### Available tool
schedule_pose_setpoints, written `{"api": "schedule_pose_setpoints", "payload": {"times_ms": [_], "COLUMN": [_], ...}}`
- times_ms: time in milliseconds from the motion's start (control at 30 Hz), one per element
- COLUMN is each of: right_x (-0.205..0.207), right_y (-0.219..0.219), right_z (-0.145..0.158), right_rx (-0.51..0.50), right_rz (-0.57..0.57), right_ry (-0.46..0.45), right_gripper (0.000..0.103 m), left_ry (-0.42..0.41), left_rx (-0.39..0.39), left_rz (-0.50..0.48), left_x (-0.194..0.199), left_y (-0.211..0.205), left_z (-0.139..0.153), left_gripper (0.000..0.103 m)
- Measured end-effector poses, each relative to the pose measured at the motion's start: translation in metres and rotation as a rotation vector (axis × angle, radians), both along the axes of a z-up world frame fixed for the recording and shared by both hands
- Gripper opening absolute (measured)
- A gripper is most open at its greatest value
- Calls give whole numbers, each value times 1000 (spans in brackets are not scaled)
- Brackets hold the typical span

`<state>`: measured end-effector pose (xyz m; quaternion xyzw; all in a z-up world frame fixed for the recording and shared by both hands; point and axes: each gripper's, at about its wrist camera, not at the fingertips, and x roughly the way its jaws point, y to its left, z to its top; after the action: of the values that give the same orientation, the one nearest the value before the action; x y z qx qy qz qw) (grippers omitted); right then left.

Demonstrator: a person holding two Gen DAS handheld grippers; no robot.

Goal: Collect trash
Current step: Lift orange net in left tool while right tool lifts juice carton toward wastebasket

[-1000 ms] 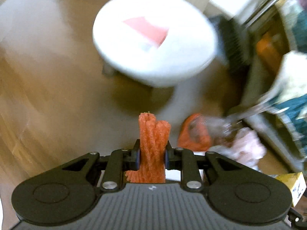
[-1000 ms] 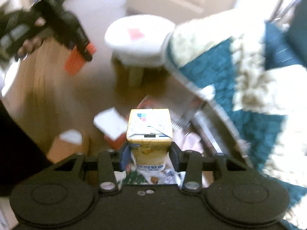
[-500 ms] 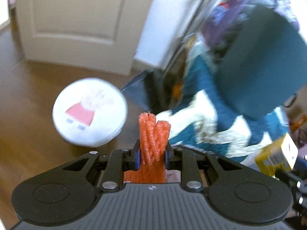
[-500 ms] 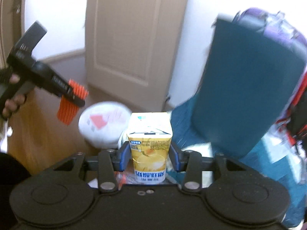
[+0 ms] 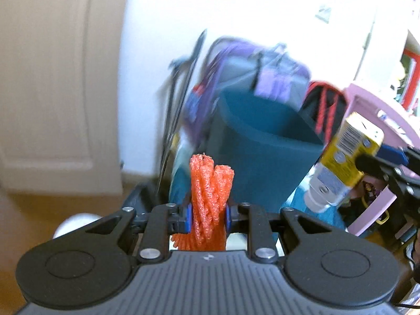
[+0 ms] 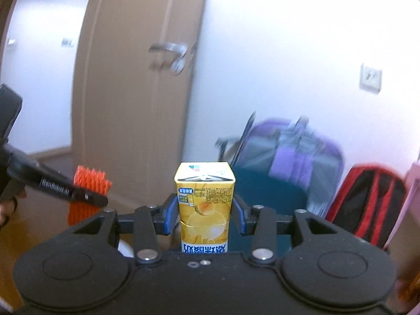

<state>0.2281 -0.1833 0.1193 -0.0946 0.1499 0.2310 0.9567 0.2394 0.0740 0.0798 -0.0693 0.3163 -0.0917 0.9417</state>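
Note:
My left gripper [image 5: 207, 214] is shut on a bunched orange foam net [image 5: 210, 199] that stands up between its blue pads. My right gripper [image 6: 204, 216] is shut on a yellow drink carton [image 6: 204, 207], held upright. In the left wrist view the same carton [image 5: 341, 160] hangs tilted at the right, held by the right gripper's black fingers [image 5: 372, 164]. Seen from the right wrist, the orange net [image 6: 88, 194] is at the left in the left gripper [image 6: 90, 195], with part of a hand at the frame's edge. Both grippers are high above the floor.
A teal chair back [image 5: 262, 144] stands ahead with a purple and grey bag [image 6: 288, 152] behind it and a red and black backpack [image 6: 367, 202] to its right. A beige door [image 6: 136, 86] and white wall lie behind. Something pink [image 5: 372, 120] curves at the right. A white stool [image 5: 76, 225] shows low left.
Both grippers have risen well above the floor with their loads. The views swung up from the floor litter and white stool to the door, wall and bags. The grips are unchanged.

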Motion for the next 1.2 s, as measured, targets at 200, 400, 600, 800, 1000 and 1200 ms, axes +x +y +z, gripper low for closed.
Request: {"api": "schedule_pose_setpoints", "payload": {"times_ms": [200, 400, 600, 800, 1000, 1200], "right_x": [40, 81, 127, 151, 160, 169], "right_y": [-11, -16, -21, -27, -23, -21], "right_z": [41, 31, 0, -33, -56, -67], "right_rx": [19, -1, -12, -35, -83, -117], "right_rz": [-59, -98, -123, -125, -102, -94], "right_ry": [-75, -63, 26, 146, 233, 297], "right_gripper": [42, 41, 41, 41, 42, 42], "left_ry": [-89, -69, 8, 111, 179, 218], "left_rx": [-6, 26, 52, 70, 123, 184], "left_rz": [-75, -112, -107, -117, -148, -173], "left_x": [45, 101, 153, 195, 220, 232], "left_y": [-44, -84, -107, -122, -139, -148], "left_z": [67, 76, 51, 12, -16, -28], "left_gripper": [21, 22, 22, 22, 22, 22]}}
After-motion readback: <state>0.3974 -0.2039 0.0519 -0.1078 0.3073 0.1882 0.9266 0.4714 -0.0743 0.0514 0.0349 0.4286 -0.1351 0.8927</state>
